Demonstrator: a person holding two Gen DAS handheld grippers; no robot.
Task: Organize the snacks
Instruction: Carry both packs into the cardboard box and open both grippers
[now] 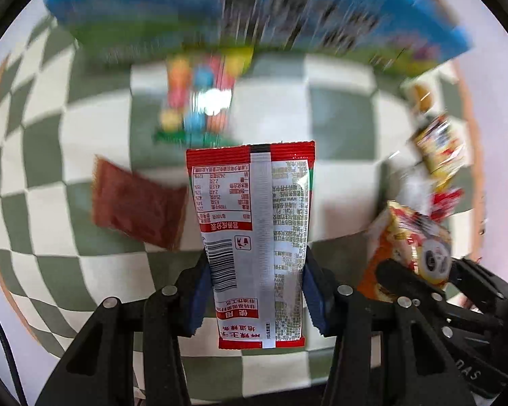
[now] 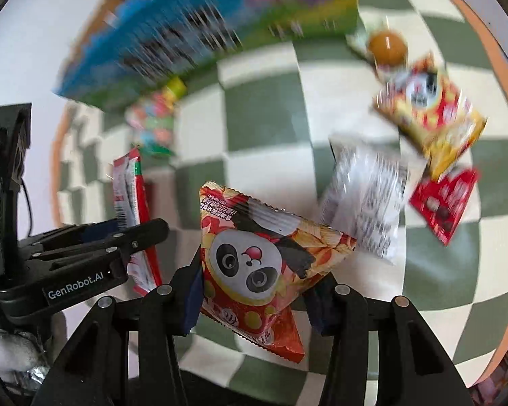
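A green and cream checked cloth (image 1: pixel 338 118) covers the round table, its squares lying flat and smooth. All around the cloth runs the table's orange rim (image 2: pixel 470 13), showing as a thin curved band just past the outermost squares. Beyond the rim, away from the cloth, lies a plain pale lilac surface (image 2: pixel 17 50). Off the cloth's left edge in the right wrist view, a thin black cable (image 2: pixel 27 203) hangs over that pale surface, and below it sits something crumpled and silvery (image 2: pixel 34 375), too blurred to identify.
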